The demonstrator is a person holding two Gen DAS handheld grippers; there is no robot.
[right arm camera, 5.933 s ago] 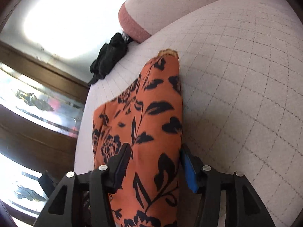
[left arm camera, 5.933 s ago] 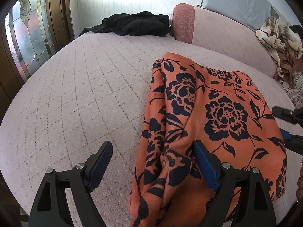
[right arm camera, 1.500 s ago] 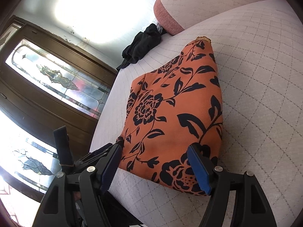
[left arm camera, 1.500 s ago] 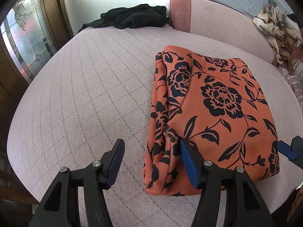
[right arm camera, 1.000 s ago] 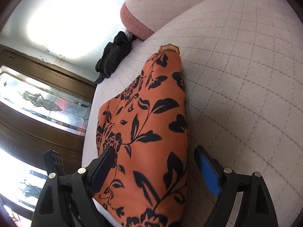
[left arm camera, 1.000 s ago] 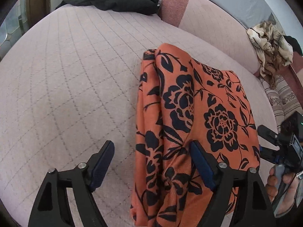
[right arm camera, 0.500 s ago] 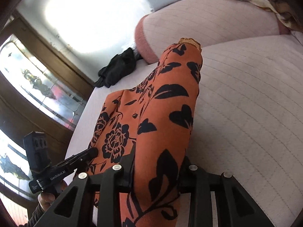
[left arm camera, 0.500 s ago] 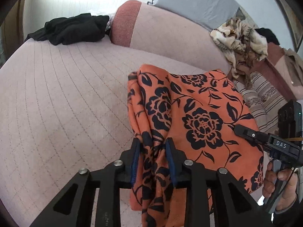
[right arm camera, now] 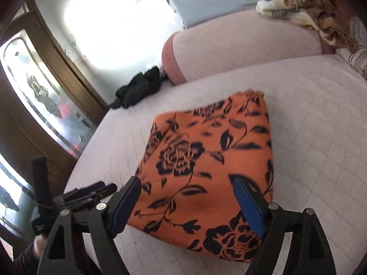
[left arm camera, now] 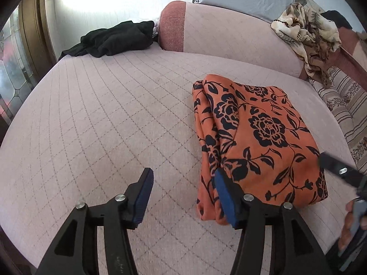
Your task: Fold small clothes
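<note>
An orange cloth with black flowers (left arm camera: 259, 133) lies folded in a flat rectangle on the pink quilted bed (left arm camera: 110, 123). It also shows in the right wrist view (right arm camera: 206, 160). My left gripper (left arm camera: 183, 194) is open and empty, just before the cloth's near left corner, its right finger beside the folded edge. My right gripper (right arm camera: 185, 204) is open and empty, its fingers spread over the cloth's near edge. The right gripper's tip (left arm camera: 337, 169) shows at the right of the left wrist view.
A black garment (left arm camera: 114, 39) lies at the far end of the bed by a pink bolster (left arm camera: 229, 29). A beige patterned cloth (left arm camera: 307, 29) hangs over the bolster at the right. A wooden glazed door (right arm camera: 34, 105) stands at the left. A striped cover (left arm camera: 346, 105) borders the bed's right side.
Both grippers were shut on the orange cloth half a second ago. Both have let go and drawn back, and the cloth now lies flat on the bed.
</note>
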